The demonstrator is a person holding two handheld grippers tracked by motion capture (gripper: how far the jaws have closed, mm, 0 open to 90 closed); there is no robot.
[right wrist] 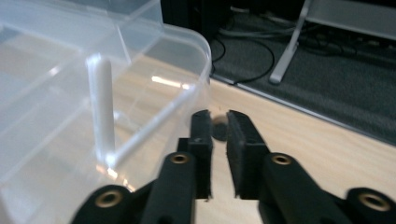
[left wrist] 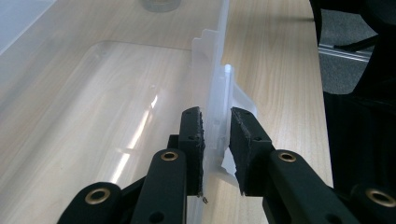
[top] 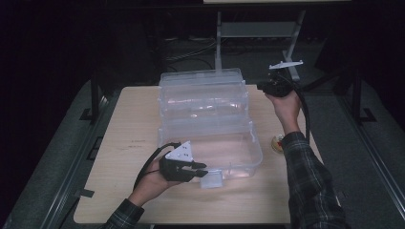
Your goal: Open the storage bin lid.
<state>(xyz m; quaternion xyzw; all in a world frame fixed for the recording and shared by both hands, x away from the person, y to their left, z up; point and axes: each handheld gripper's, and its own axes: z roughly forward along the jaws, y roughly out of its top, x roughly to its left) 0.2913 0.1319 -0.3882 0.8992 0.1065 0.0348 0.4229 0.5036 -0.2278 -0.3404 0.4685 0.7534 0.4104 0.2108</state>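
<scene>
One gripper (left wrist: 215,135) clamps box latch (left wrist: 219,107); box interior blurred

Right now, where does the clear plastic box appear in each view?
High view: clear plastic box at table centre, open.
Left gripper view: its front wall and latch tab between the left gripper pads.
Right gripper view: its rounded corner at upper left.
Shared landmark: wooden table.

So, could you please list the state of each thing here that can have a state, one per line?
clear plastic box: open, lid swung back, nothing visible inside.
lid: raised behind the box.
front latch: between the pads of the left tongs.
left tongs: shut on the front latch.
right tongs: slightly open, a small round piece shows between the tips; held or not is unclear.
small round item: lying on the table.
</scene>
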